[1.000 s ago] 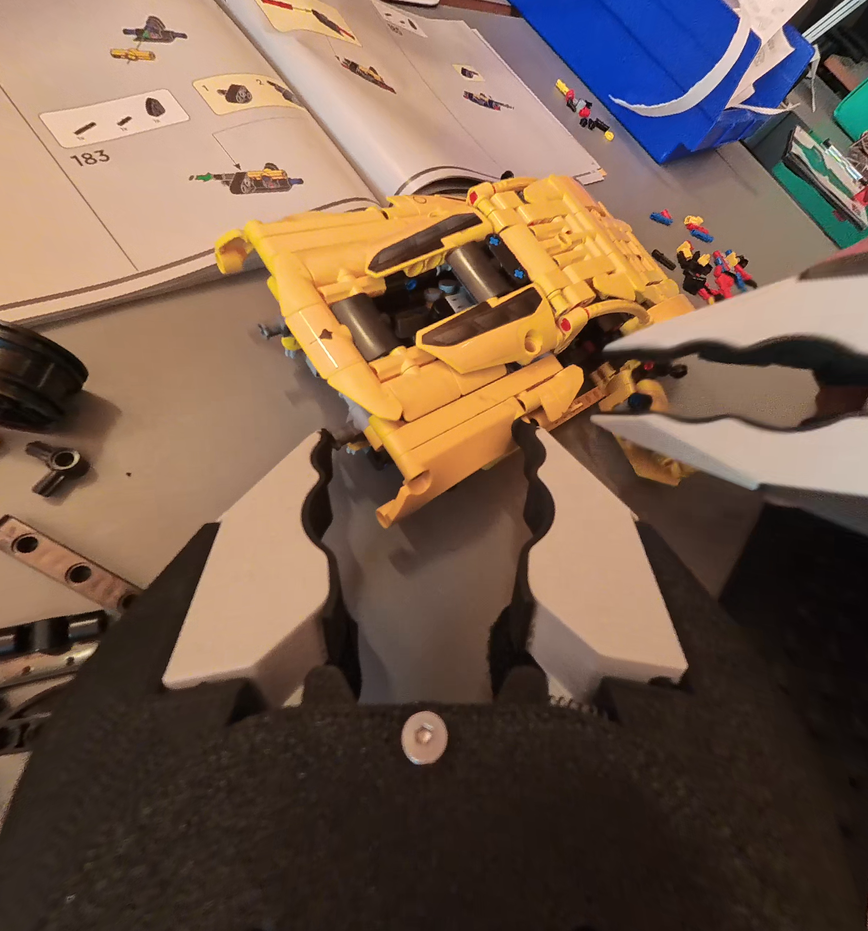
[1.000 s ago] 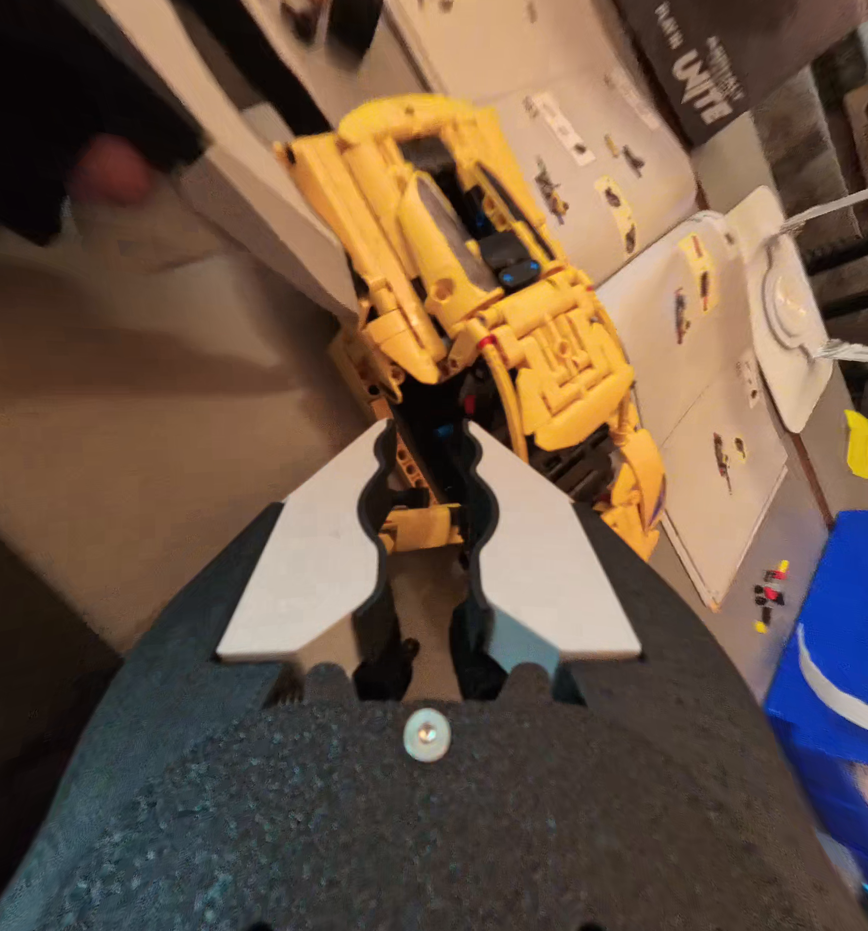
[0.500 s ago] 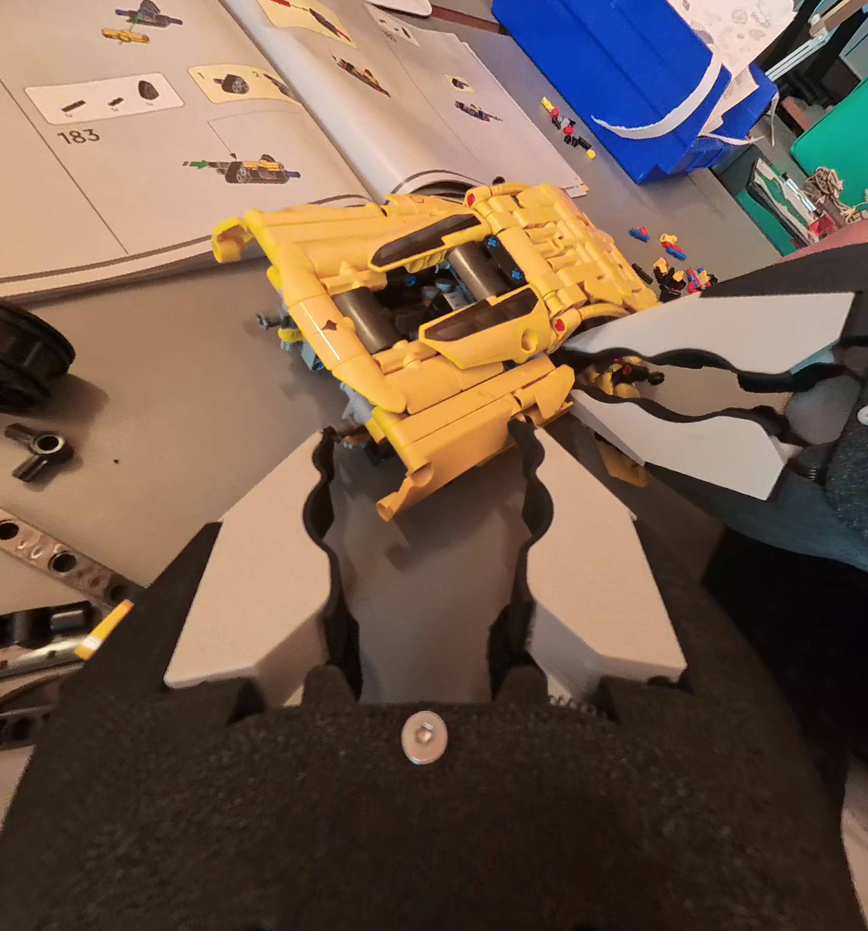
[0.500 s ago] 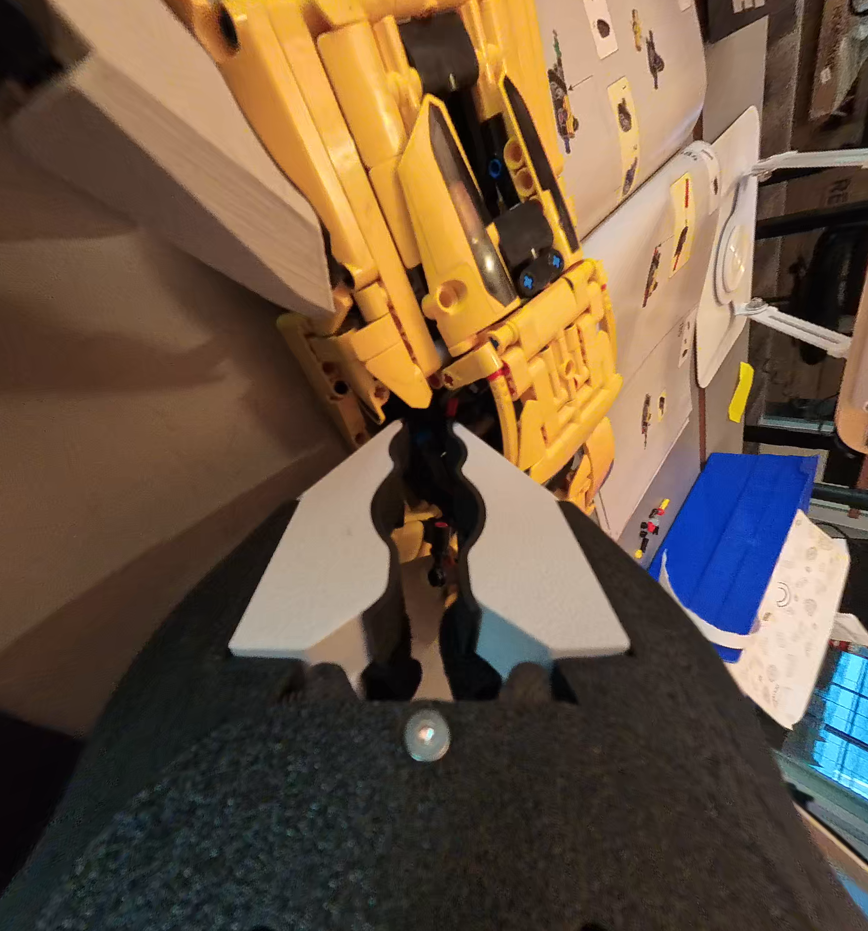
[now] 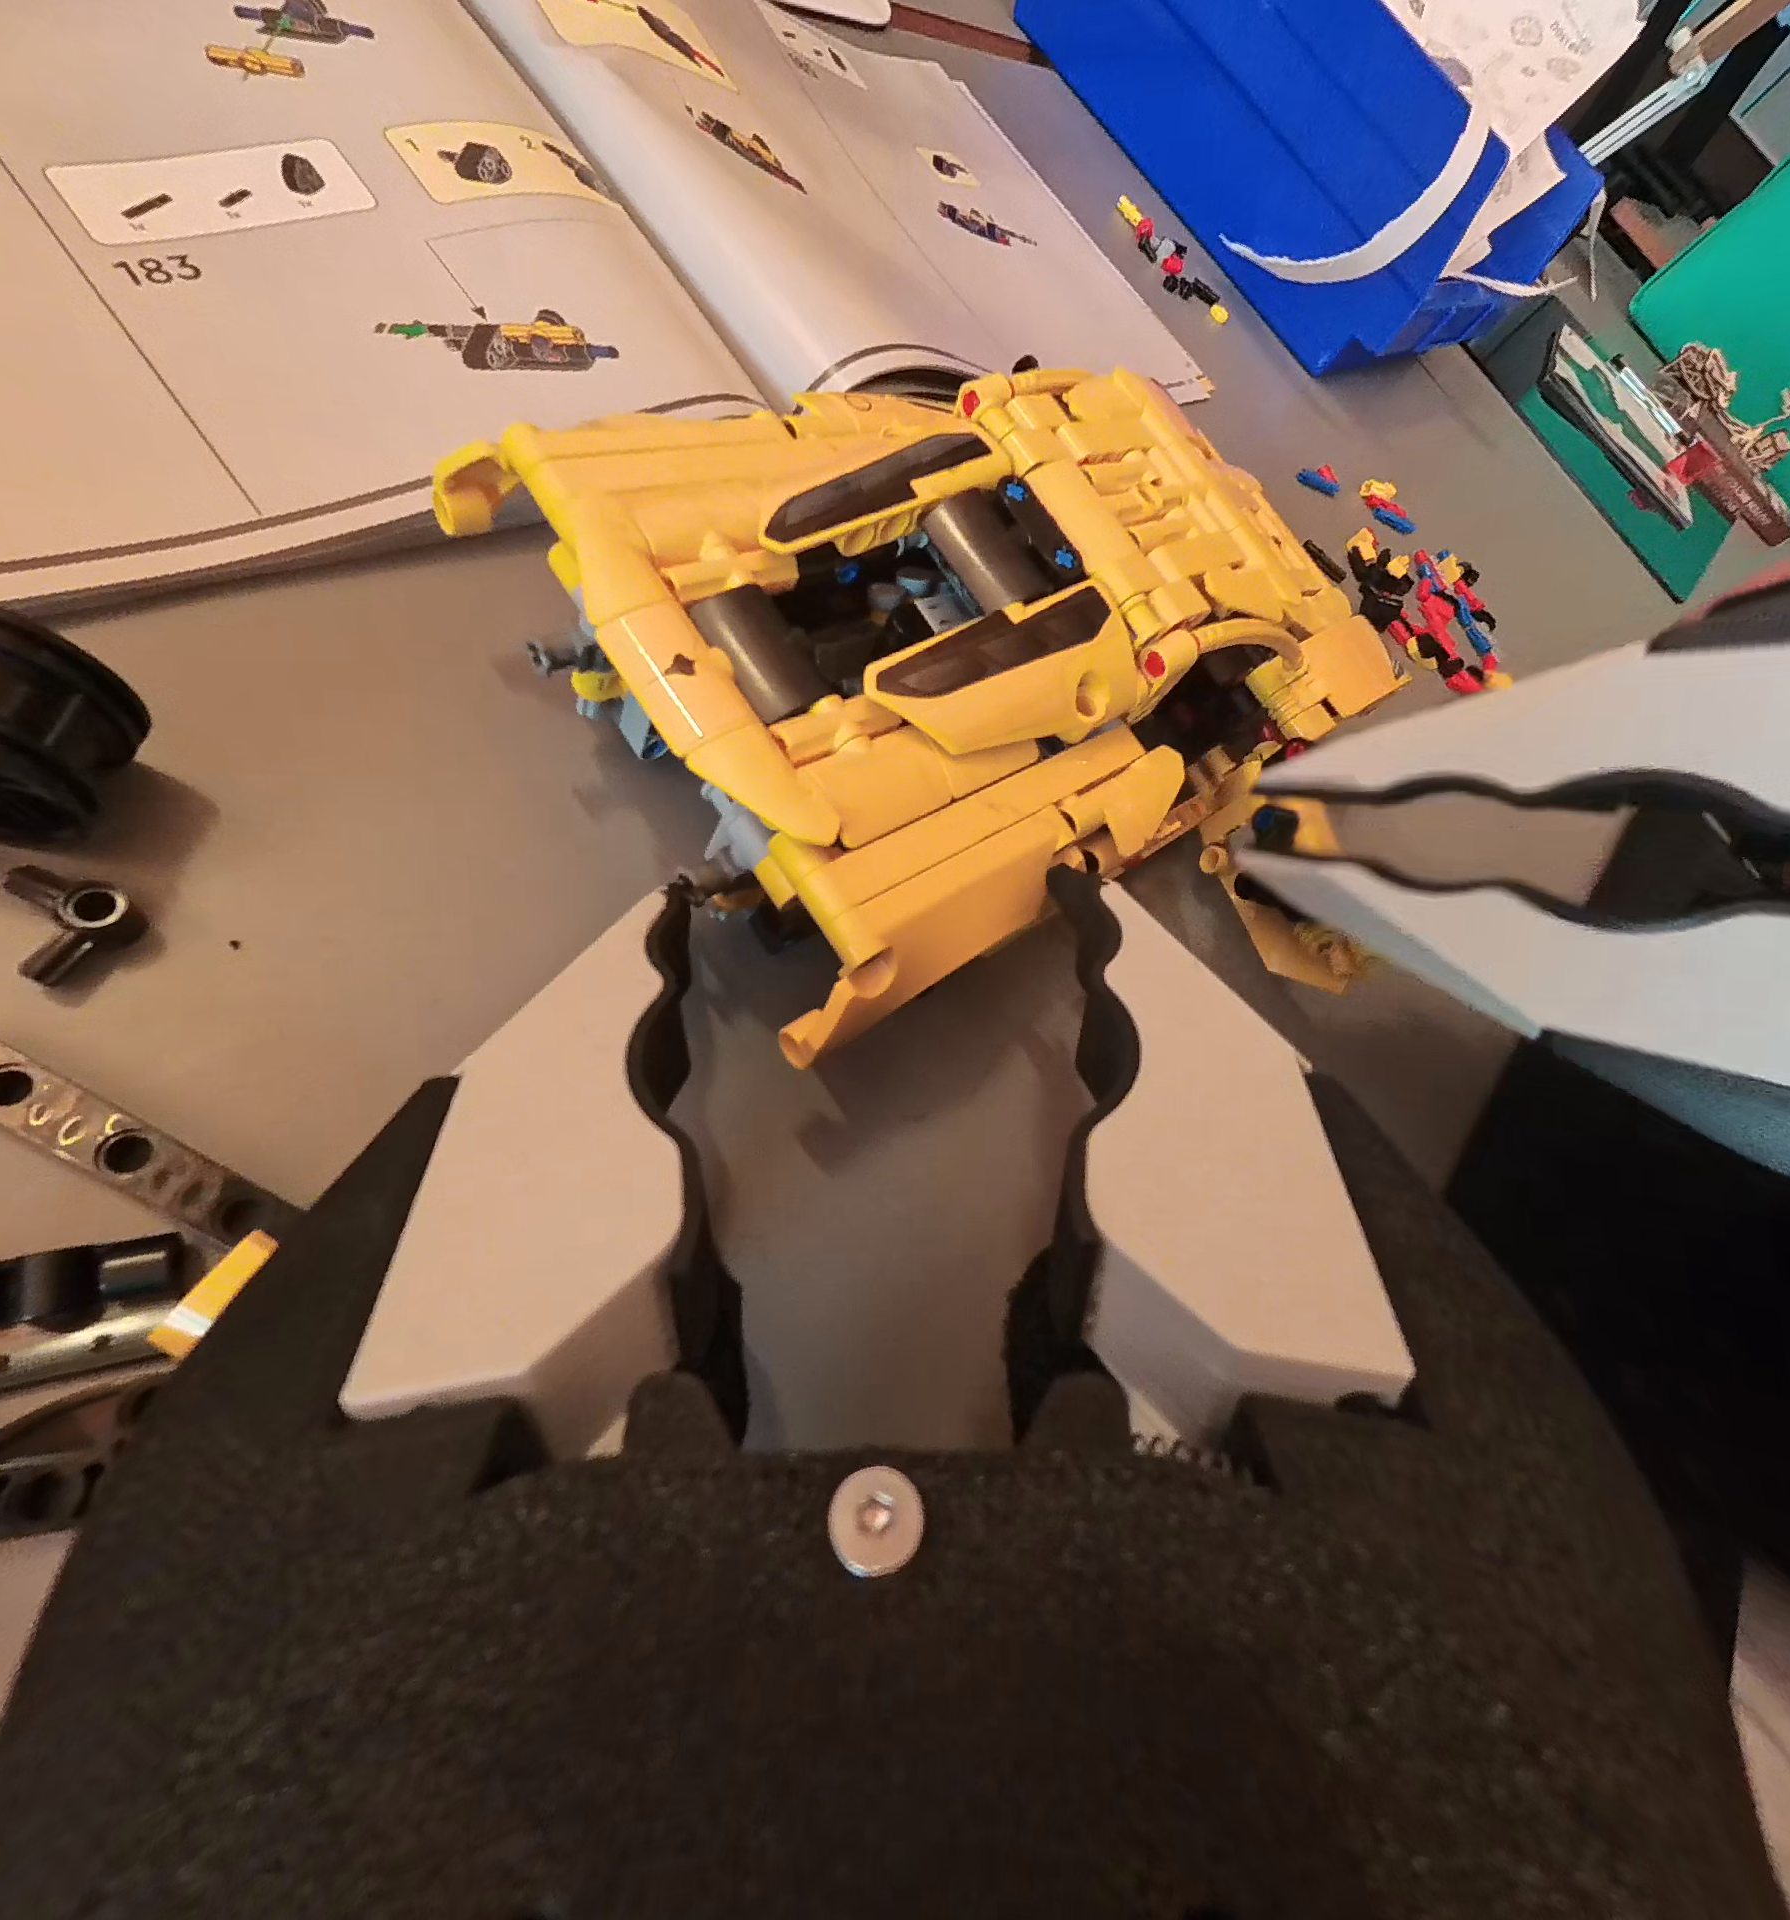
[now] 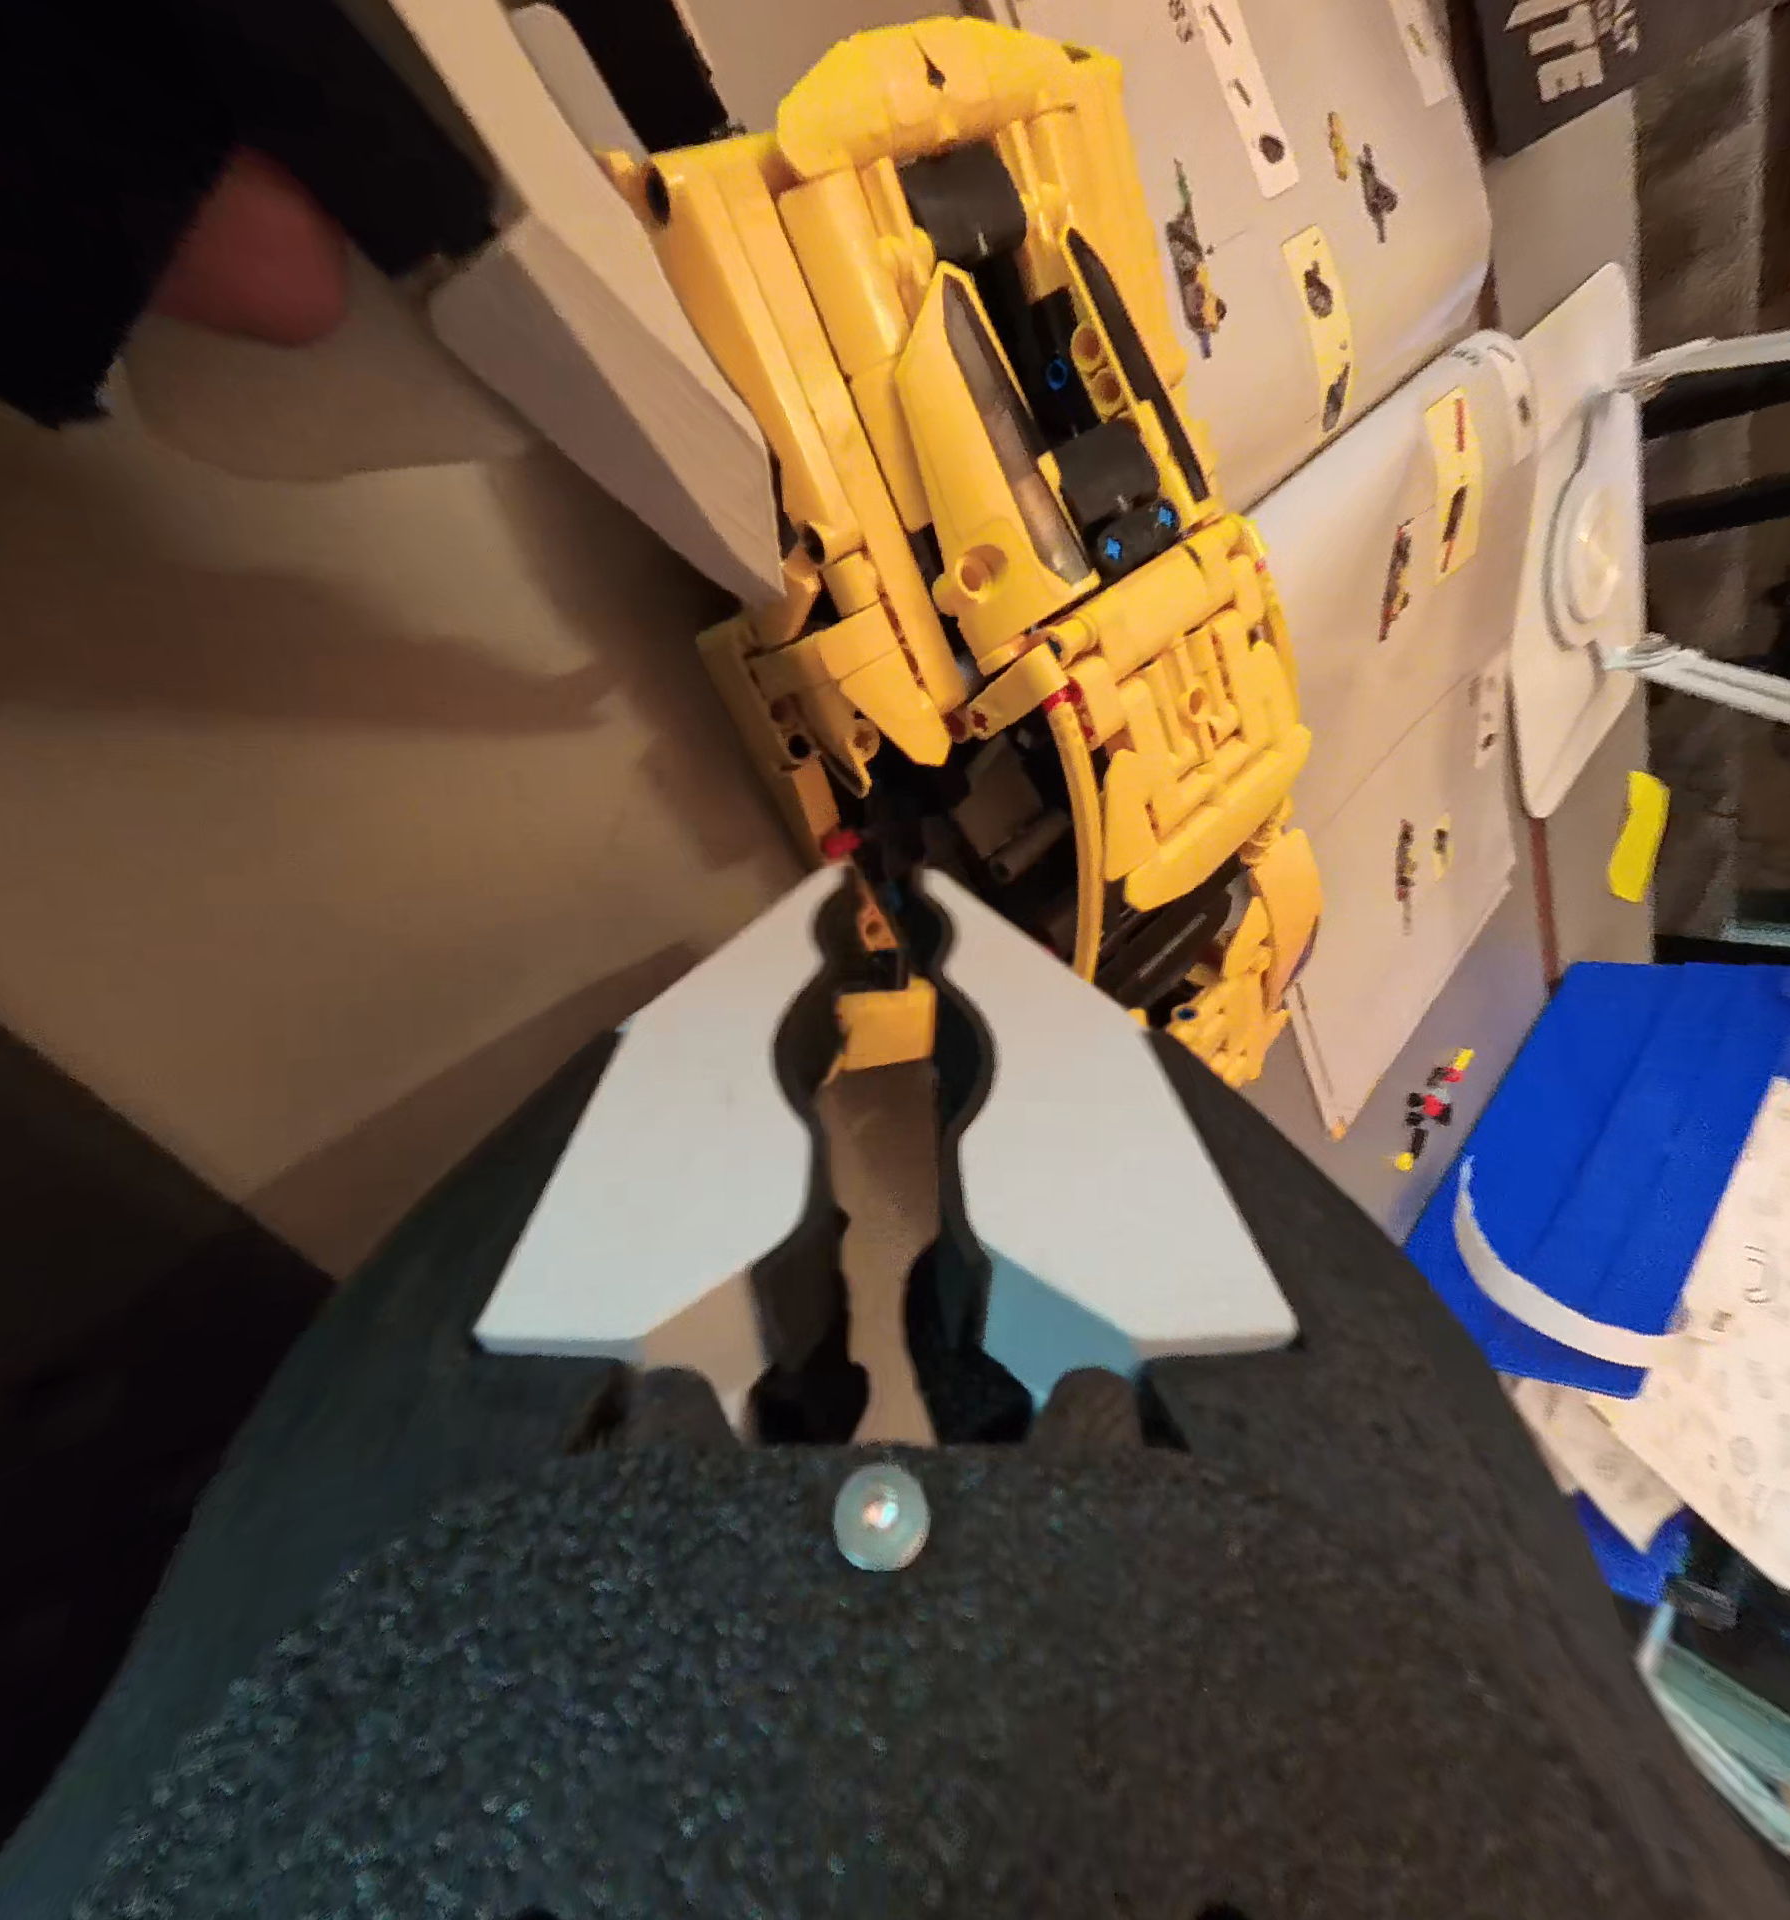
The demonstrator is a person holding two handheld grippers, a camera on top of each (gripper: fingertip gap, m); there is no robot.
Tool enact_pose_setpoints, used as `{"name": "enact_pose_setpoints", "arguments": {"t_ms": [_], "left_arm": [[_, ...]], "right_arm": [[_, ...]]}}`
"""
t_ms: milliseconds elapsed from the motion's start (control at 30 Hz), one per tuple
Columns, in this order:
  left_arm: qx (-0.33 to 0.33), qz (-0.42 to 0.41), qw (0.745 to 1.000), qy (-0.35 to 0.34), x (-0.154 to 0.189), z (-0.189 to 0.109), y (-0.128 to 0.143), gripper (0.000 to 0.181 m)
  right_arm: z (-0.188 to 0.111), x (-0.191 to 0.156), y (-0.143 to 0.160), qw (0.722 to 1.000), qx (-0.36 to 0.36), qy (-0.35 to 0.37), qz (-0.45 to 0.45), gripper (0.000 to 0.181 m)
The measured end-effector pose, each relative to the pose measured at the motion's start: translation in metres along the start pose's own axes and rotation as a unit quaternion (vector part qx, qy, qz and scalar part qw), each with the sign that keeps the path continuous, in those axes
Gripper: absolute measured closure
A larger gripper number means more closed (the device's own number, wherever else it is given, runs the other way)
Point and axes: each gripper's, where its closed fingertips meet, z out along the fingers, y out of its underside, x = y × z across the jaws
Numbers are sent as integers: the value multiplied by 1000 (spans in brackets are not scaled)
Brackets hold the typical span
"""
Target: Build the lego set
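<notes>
Grey table (image 5: 371, 831): open instruction booklet (image 5: 247, 312), blue bin (image 5: 1286, 156), loose pieces.
Car model (image 5: 922, 675): yellow, mid-table.
Left gripper (image 5: 875, 914): spread around model's edge.
Right gripper (image 6: 886, 883): pinching yellow piece (image 6: 886, 1023).

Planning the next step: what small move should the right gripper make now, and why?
Probably ease the right gripper forward to seat its small yellow piece. The piece is pinched between its fingers, tips at the yellow car's dark rear cavity, while the left gripper braces the body.
</notes>
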Motion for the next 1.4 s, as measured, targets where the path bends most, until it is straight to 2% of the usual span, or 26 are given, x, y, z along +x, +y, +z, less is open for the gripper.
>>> {"name": "enact_pose_setpoints", "arguments": {"t_ms": [67,100,200,333,500,567,633,767,833,867,933,967,1033,1200,1333,1367,1400], "left_arm": [[0,0,1000,0,0,0,0,106],[0,0,1000,-1,0,0,0,106],[0,-1,1000,0,0,0,0,106],[1,-2,1000,1,0,0,0,106],[1,-3,1000,3,0,0,0,106],[2,-5,1000,4,1,0,0,106],[2,-6,1000,5,1,0,0,106],[2,-6,1000,7,1,-1,0,106],[3,-7,1000,7,1,-1,0,106],[3,-8,1000,8,1,-1,0,106],[2,-7,1000,7,1,-1,0,106],[2,-7,1000,7,1,-1,0,106],[2,-7,1000,8,2,-1,0,106],[-2,-2,1000,2,1,0,1,107],[-6,0,1000,-1,0,0,2,108],[-7,0,1000,-2,0,1,2,108],[-8,0,1000,-2,0,1,2,109]], "right_arm": [[5,-5,5,999,-20,-31,17,146],[8,-5,6,998,-25,-41,27,143],[13,-11,6,996,-28,-75,42,142],[22,-2,11,996,-34,-80,35,149],[30,-13,11,977,-42,-193,85,145],[29,-13,11,972,-37,-216,87,150],[30,-9,15,974,-41,-213,68,163],[30,0,18,984,-45,-172,26,181],[27,6,13,989,-33,-143,9,181],[26,7,10,990,-24,-137,10,174],[23,-6,7,985,-21,-172,14,149],[24,-10,8,982,-30,-185,17,145],[29,-12,10,979,-49,-198,27,147],[34,-6,9,981,-39,-192,8,153],[32,-5,13,981,-49,-186,-33,170],[29,-7,13,979,-46,-193,-43,181],[25,-11,10,977,-36,-204,-41,181]]}}
